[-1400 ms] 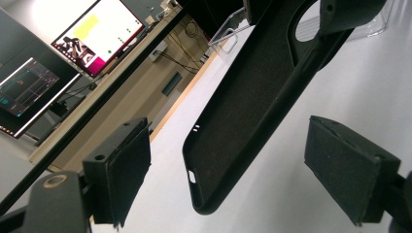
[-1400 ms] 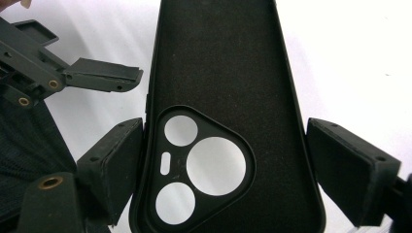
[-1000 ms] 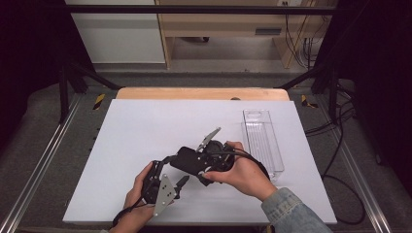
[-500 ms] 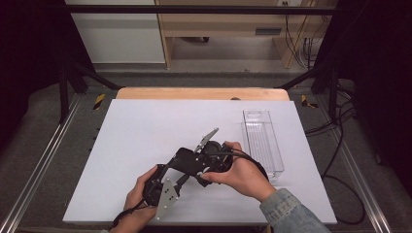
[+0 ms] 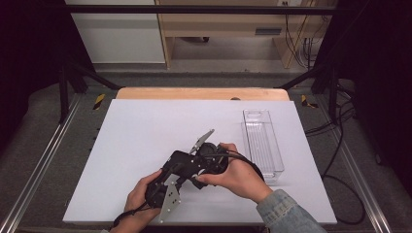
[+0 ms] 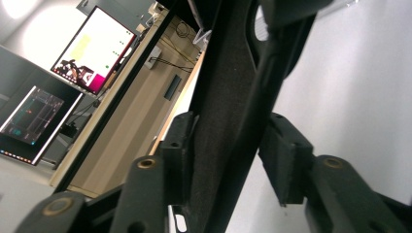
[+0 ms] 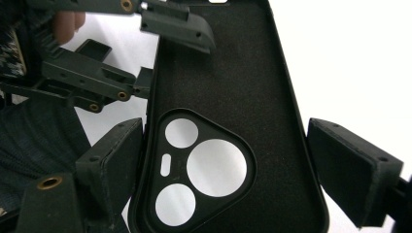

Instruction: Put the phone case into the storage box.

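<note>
The phone case [image 7: 228, 111], black with its soft inner face and camera cut-outs toward the right gripper view, sits above the near middle of the white table [image 5: 145, 126], held between both grippers. The right gripper [image 7: 228, 174] spans its width: one pad touches the case's edge, the other stands just clear, so whether it truly clamps I cannot tell. The left gripper [image 6: 228, 160] has just been closing, with the case's edge between its pads; the left pad lies against it, the other near, not clearly pressing. A clear tray [image 5: 262, 143] lies well apart to the right. As I judge it, the case is lifted and being passed or re-gripped; placing it remains
</note>
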`<state>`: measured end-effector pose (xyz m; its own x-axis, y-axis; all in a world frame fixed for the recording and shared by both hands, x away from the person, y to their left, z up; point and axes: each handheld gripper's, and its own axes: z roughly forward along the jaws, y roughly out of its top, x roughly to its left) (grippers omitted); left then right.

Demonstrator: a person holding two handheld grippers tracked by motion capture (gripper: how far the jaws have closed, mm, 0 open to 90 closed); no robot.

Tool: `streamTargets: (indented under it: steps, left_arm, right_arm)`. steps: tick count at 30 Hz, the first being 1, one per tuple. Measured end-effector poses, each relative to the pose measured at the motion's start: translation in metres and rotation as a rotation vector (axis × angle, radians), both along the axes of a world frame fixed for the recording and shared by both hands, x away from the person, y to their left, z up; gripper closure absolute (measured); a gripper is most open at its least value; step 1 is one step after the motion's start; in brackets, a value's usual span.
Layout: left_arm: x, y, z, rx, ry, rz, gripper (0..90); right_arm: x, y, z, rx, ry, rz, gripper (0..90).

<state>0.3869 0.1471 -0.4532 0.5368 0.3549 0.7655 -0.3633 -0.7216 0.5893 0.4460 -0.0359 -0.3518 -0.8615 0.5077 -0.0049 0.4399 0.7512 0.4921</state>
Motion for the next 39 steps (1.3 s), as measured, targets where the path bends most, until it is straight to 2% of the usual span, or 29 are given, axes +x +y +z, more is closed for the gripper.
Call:
streamTargets:
  steps: [5,8,11,15,18,23,25,30,31,32,33,36,39]
  left_arm:
    - [-0.001,-0.002,-0.002,0.017,-0.002,-0.003,66.3]
    - [-0.001,-0.001,-0.002,0.025,0.005,-0.004,74.7]
    - [-0.001,0.000,-0.002,0.030,0.007,-0.003,75.7]
    - [-0.002,-0.002,-0.003,0.062,0.006,-0.007,78.3]
    - [-0.002,-0.002,-0.003,0.082,0.003,-0.017,80.2]
    - [0.001,0.001,-0.003,0.080,0.012,-0.007,80.7]
    - [0.002,0.002,-0.002,0.083,0.011,-0.004,80.7]
    - [0.006,0.009,-0.003,0.077,0.018,0.025,80.7]
    - [0.007,0.010,-0.004,0.078,0.019,0.029,80.7]
    - [0.008,0.011,-0.004,0.080,0.021,0.035,80.7]
    - [0.009,0.012,-0.005,0.077,0.022,0.040,80.6]
    - [0.012,0.018,-0.004,0.072,0.023,0.069,80.6]
    - [0.012,0.024,-0.003,0.056,0.022,0.084,80.6]
  right_arm:
    - [-0.001,0.001,0.000,0.001,0.003,0.007,16.1]
    - [-0.002,0.002,0.000,0.003,0.007,0.010,15.9]
    - [-0.002,0.002,0.000,0.008,0.007,0.010,15.6]
    - [-0.002,0.002,-0.001,0.015,0.009,0.012,14.3]
    - [-0.001,0.000,-0.002,0.043,0.006,0.011,13.6]
    - [-0.001,-0.006,0.000,0.106,-0.023,0.017,10.6]
    - [-0.002,-0.008,0.001,0.116,-0.025,0.013,9.9]
    - [-0.008,-0.023,0.009,0.185,-0.063,-0.004,7.4]
    - [-0.011,-0.030,0.010,0.218,-0.079,-0.015,6.9]
    - [-0.011,-0.030,0.010,0.218,-0.079,-0.015,6.9]
    - [-0.013,-0.037,0.010,0.247,-0.099,-0.030,6.7]
    - [-0.013,-0.045,0.007,0.256,-0.127,-0.051,6.6]
    - [-0.014,-0.049,0.005,0.272,-0.137,-0.060,6.3]
